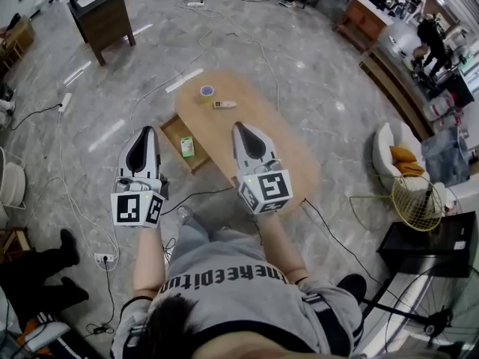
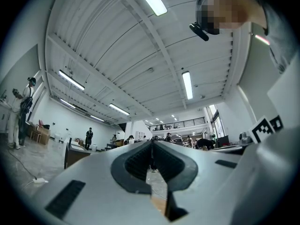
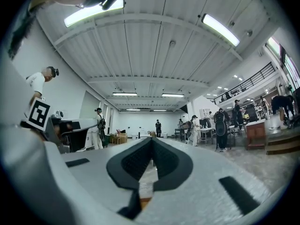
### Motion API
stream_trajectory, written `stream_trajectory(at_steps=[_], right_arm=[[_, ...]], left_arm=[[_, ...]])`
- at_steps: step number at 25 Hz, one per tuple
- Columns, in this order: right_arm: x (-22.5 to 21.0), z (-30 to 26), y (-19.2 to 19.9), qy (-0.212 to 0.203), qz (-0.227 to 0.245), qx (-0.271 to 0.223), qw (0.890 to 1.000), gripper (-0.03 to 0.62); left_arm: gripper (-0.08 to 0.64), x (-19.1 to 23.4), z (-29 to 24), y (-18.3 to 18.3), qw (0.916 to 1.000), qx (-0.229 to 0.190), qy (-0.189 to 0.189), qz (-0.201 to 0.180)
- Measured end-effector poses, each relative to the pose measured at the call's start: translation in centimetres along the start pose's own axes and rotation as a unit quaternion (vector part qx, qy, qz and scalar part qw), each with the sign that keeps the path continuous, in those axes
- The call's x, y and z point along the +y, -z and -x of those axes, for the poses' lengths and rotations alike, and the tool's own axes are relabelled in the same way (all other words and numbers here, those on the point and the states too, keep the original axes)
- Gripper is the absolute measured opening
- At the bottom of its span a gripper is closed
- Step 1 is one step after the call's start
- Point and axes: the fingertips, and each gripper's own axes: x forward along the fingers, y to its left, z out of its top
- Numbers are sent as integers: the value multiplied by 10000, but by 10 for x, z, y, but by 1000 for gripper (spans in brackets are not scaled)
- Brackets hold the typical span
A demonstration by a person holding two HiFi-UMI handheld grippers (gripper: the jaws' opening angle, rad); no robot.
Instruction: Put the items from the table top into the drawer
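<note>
Table point(image 1: 296, 163): tape point(image 1: 207, 90), stick point(image 1: 224, 104) at far end | we hold right gripper point(image 1: 239, 126), left gripper point(image 1: 147, 130) closed, empty | stick lies crosswise, straight ahead of right gripper, the nearer one.

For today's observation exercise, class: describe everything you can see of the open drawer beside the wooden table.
The drawer is a shallow rectangular wooden tray, brown like the oval table it belongs to. It stands pulled out from the table's long side, at the left in the head view, open above the pale stone floor. One small flat green packet lies inside, near the middle; the rest of its bottom looks bare. Nothing else touches it.
</note>
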Motion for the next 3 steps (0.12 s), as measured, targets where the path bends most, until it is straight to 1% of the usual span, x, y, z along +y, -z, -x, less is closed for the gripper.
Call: stream_trajectory(at_steps=[3], right_arm=[[-4, 3, -1, 21, -3, -14, 10000, -6]], left_arm=[[14, -1, 0, 0, 10000, -8, -73, -12]])
